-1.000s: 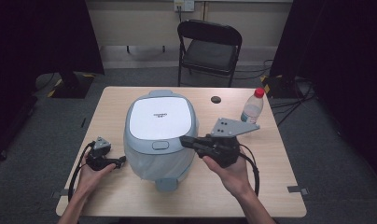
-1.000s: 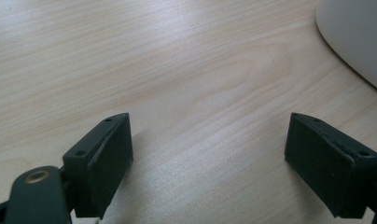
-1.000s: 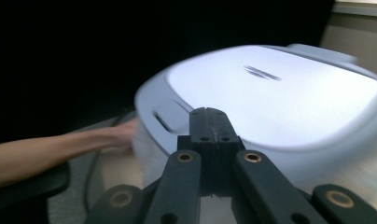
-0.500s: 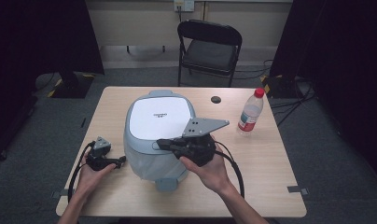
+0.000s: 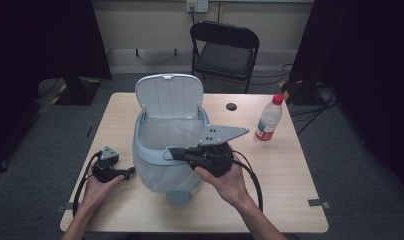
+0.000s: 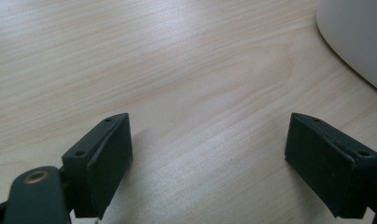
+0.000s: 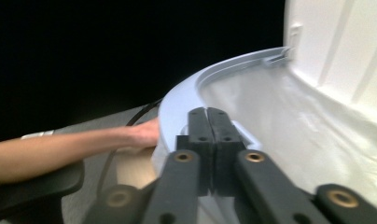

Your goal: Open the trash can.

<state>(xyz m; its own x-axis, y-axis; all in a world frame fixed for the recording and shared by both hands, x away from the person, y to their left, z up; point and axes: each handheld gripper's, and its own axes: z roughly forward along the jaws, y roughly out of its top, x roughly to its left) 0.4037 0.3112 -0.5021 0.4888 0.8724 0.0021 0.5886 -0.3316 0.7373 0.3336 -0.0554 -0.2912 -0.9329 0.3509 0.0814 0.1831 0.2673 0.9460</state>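
A plastic bottle [image 5: 268, 119] with a red cap is seen upright to the right of the bin, a small black disc [image 5: 231, 106] behind it, and a folding chair [image 5: 224, 50] beyond the table [image 5: 290, 190]. The bin [image 5: 160, 165] — pale blue-grey, with a white inside — is placed mid-table, its lid [image 5: 168, 96] raised upright at the far edge, its mouth turned upward. The right gripper [image 5: 172, 152] is held at the near rim, jaws pressed together on nothing. The left gripper [image 5: 130, 171] is rested on the table just left of the bin — jaws spread wide, empty.
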